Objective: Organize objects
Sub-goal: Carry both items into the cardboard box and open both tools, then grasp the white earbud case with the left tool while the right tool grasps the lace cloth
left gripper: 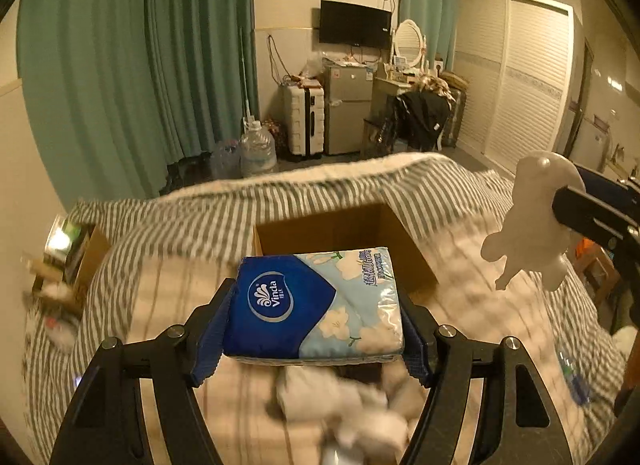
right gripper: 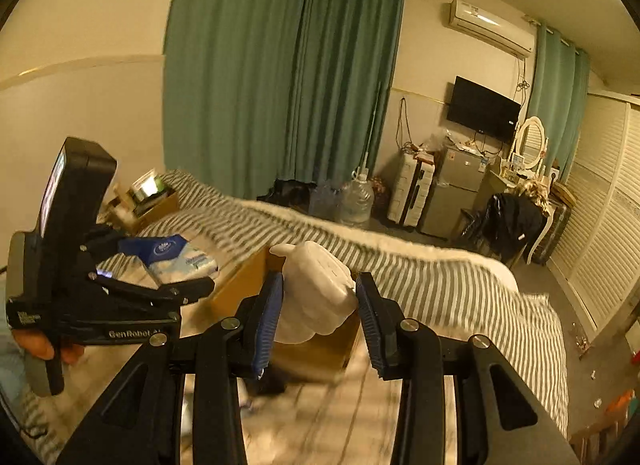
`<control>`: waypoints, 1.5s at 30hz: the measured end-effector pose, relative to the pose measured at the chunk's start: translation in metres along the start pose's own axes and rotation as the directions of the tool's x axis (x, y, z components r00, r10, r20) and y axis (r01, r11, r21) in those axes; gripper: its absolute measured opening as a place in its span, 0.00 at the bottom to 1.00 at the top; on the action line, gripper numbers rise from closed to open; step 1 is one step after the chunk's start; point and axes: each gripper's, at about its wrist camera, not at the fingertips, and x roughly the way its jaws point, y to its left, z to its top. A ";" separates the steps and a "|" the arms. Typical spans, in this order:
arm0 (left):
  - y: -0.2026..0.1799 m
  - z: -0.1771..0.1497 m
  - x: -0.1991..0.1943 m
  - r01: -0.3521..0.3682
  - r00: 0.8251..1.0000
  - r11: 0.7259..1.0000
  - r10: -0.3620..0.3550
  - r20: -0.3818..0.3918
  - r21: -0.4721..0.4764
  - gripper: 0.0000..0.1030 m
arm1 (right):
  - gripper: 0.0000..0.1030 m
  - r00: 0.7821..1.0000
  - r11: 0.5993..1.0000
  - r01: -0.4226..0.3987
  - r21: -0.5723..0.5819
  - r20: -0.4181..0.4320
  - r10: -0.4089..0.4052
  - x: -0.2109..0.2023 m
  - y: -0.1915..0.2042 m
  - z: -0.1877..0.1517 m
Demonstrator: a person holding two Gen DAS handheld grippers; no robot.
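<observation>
My left gripper [left gripper: 316, 329] is shut on a blue and floral Vinda tissue pack [left gripper: 316, 305] and holds it above the striped bed, just in front of an open cardboard box [left gripper: 340, 233]. The pack also shows in the right wrist view [right gripper: 176, 259]. My right gripper [right gripper: 318, 313] is shut on a white figure toy [right gripper: 316, 293] and holds it over the box [right gripper: 240, 289]. In the left wrist view the toy [left gripper: 528, 225] hangs to the right of the box, held by the right gripper's fingers [left gripper: 588, 213].
A grey-and-white striped blanket [left gripper: 320, 193] covers the bed. Crumpled white items [left gripper: 344, 397] lie below the left gripper. A second box with clutter [left gripper: 68, 257] sits at the bed's left. Water jugs [left gripper: 258, 149], a suitcase and a fridge stand beyond.
</observation>
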 end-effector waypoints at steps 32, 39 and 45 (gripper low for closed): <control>0.014 -0.013 0.125 -0.044 0.998 0.997 0.047 -0.047 0.068 1.00 | 0.60 0.988 0.992 -0.016 0.123 -0.151 0.035 0.175 -0.047 -0.013; 0.017 -0.006 0.029 -0.147 0.988 0.989 0.146 0.051 0.008 1.00 | 0.78 0.997 0.997 0.011 0.073 -0.079 -0.005 0.073 -0.034 0.006; 0.009 -0.027 -0.028 -0.188 0.977 0.982 0.189 0.096 -0.020 1.00 | 0.85 0.998 0.999 0.032 0.038 -0.046 -0.030 0.004 -0.019 -0.001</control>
